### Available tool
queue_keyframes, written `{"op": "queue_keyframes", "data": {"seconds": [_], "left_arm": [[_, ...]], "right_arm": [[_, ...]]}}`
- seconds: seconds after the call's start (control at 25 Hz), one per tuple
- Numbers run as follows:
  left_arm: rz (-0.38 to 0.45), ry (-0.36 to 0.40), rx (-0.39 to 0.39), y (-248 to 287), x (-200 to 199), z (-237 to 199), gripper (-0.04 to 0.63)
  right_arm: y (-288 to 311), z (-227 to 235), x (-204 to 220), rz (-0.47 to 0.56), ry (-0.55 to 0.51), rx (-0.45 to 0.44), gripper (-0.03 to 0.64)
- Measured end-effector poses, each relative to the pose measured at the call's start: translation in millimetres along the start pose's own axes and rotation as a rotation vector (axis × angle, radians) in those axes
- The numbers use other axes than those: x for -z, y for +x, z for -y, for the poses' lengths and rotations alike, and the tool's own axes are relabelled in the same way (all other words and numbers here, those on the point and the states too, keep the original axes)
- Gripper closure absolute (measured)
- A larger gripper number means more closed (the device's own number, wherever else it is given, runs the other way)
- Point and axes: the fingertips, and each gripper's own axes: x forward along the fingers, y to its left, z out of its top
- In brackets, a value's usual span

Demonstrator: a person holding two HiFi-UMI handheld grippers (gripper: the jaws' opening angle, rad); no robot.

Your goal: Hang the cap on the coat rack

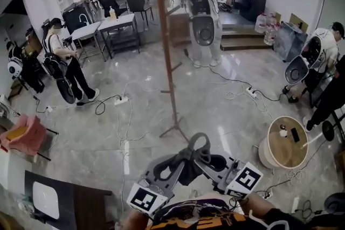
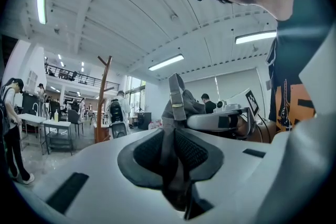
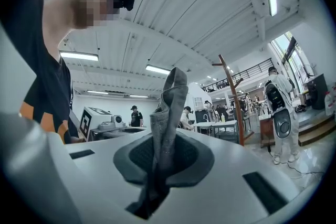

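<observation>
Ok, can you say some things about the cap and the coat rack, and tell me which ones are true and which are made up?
1. The left gripper and the right gripper both have their fingers shut on the cap. True.
2. The cap already hangs on the coat rack. False: it is held between the two grippers, and the rack stands further off.
3. The coat rack stands upright. True.
4. The cap is bright red. False: it is dark grey.
5. In the head view, the round table is left of the coat rack. False: it is to the rack's right.
</observation>
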Motion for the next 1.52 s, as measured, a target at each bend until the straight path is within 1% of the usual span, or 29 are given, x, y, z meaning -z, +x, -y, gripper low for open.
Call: {"op": "queue_keyframes", "data": {"seconds": [0.28, 0.4, 0.56, 0.8, 0.96, 1.16, 1.32, 1.52], "left_arm": [[0.01, -0.008, -0.017, 57, 3, -46, 0.508], [-0.005, -0.02, -0.035, 72, 12, -79, 0.508], [0.004, -0.031, -0.055, 93, 13, -129, 0.509], [0.022, 0.0, -0.026, 123, 6, -218, 0.509], [0.039, 0.004, 0.007, 142, 1, -262, 0.511], [0.043, -0.018, 0.027, 169, 1, -297, 0.511], [0.053, -0.02, 0.036, 182, 1, -327, 0.512], [0.036, 0.002, 0.024, 215, -1, -354, 0.515]], "right_arm": [[25, 72, 1, -0.018, 0.026, -0.031, 0.572], [49, 98, 9, -0.033, 0.02, -0.049, 0.572], [90, 135, 11, -0.032, 0.015, -0.06, 0.572], [163, 190, 5, -0.015, 0.002, -0.022, 0.572], [199, 221, 1, -0.012, 0.004, 0.007, 0.572], [223, 257, -1, -0.017, -0.007, 0.029, 0.572], [246, 281, 1, -0.014, -0.014, 0.034, 0.572], [262, 323, -4, 0.006, -0.015, 0.019, 0.572]]}}
